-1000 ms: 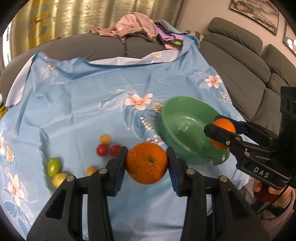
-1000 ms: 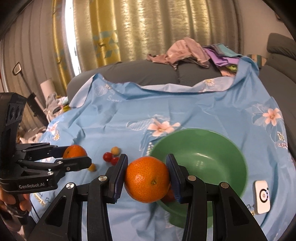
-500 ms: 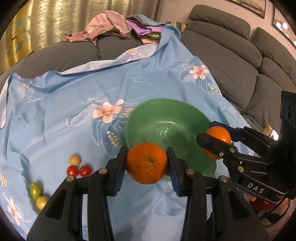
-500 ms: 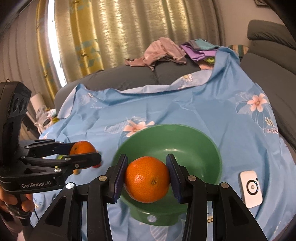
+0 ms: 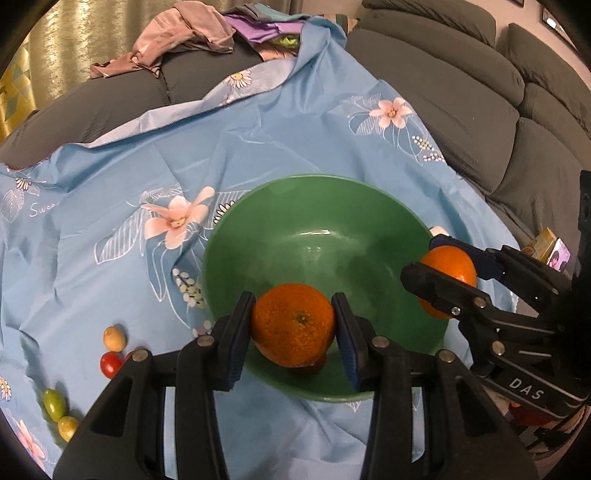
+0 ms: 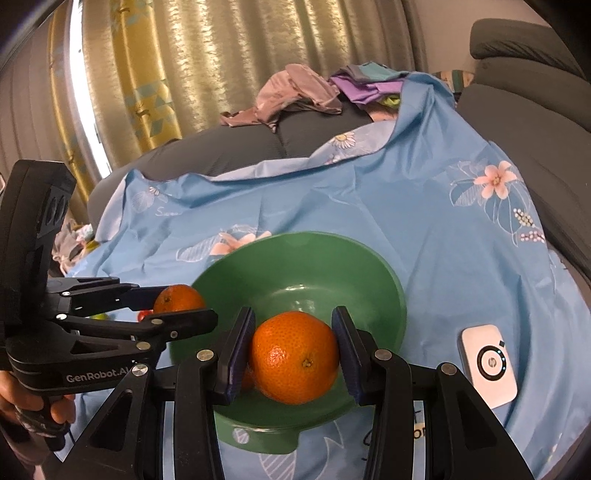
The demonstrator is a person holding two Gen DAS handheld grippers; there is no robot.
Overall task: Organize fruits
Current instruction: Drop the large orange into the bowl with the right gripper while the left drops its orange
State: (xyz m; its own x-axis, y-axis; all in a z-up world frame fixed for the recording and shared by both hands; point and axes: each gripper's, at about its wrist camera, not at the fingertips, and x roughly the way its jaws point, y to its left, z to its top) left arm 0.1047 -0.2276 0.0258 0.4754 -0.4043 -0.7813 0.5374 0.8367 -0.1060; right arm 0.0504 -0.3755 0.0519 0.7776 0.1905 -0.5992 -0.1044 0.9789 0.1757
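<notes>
My left gripper point(image 5: 293, 325) is shut on an orange point(image 5: 293, 323) and holds it over the near side of the green bowl point(image 5: 314, 206). My right gripper point(image 6: 295, 347) is shut on a second orange point(image 6: 295, 356) over the bowl's point(image 6: 369, 254) near rim. In the left wrist view the right gripper point(image 5: 448, 267) and its orange point(image 5: 450, 269) are at the bowl's right rim. In the right wrist view the left gripper point(image 6: 173, 304) with its orange point(image 6: 177, 297) is at the bowl's left rim. Something orange shows in the bowl beneath the held fruit.
A blue flowered cloth point(image 5: 184, 147) covers the sofa seat. Small tomatoes, red point(image 5: 110, 363), tan point(image 5: 114, 338) and green point(image 5: 54, 404), lie on it at the left. A white device point(image 6: 487, 365) lies right of the bowl. Clothes point(image 5: 192, 33) are piled at the back.
Both grippers have moved in over the green bowl with their oranges still held. The left one came from the cloth at the left; the small tomatoes now sit further left in its view.
</notes>
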